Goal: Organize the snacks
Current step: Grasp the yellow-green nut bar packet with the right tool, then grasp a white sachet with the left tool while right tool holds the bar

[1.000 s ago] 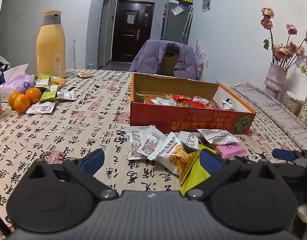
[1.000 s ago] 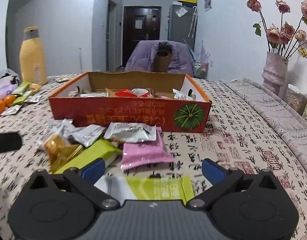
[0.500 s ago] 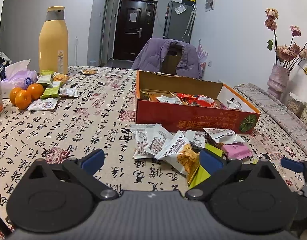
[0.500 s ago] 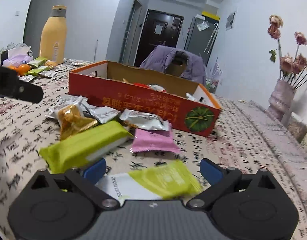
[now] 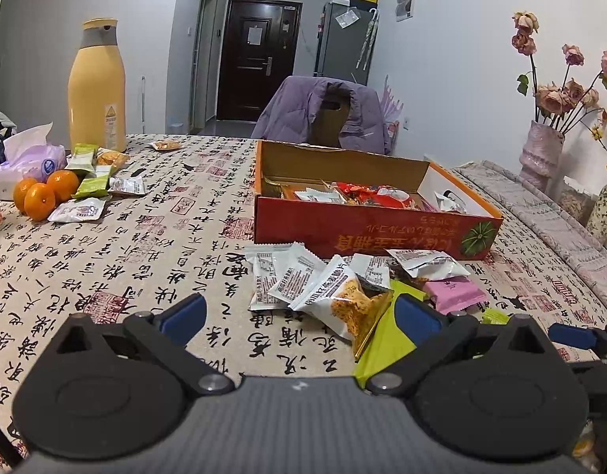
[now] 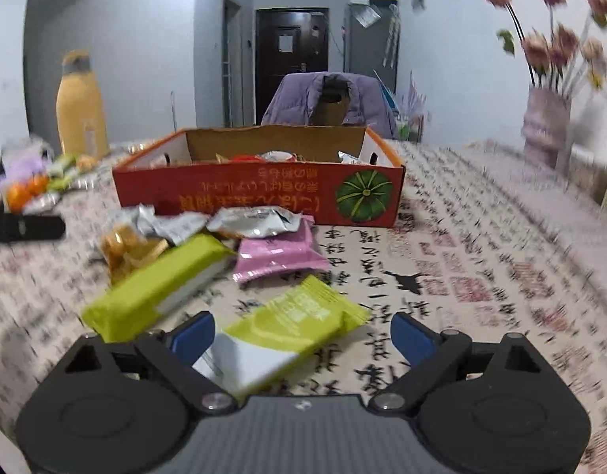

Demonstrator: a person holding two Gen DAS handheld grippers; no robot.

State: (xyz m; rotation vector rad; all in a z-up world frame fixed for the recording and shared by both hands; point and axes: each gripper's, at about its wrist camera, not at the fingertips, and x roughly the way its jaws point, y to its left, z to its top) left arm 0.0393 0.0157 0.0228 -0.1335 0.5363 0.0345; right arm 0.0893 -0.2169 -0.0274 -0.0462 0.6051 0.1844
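Note:
An open red cardboard box [image 5: 374,233] [image 6: 260,197] holds several snack packets. Loose packets lie in front of it: white ones [image 5: 295,280], a pink one [image 6: 279,251], a silver one [image 6: 256,221] and a long green bar [image 6: 157,284]. My right gripper [image 6: 303,333] is low over the table, its jaws closing. A green-and-white packet [image 6: 291,324] lies flat between them, and the pads are not pressing on it. My left gripper [image 5: 299,314] stands open just short of the pile, holding nothing. One right fingertip [image 5: 572,335] shows at the right edge of the left wrist view.
On the far left stand a tall yellow bottle [image 5: 97,87], oranges [image 5: 42,193], a tissue pack [image 5: 31,158] and more snack packets [image 5: 90,181]. A flower vase [image 5: 540,150] is at the right. A chair with a purple jacket [image 5: 323,110] is behind the table.
The right gripper has moved and swung, so the box now faces it squarely and the green-and-white packet lies deeper between its fingers, which stand slightly closer. The left gripper has kept still.

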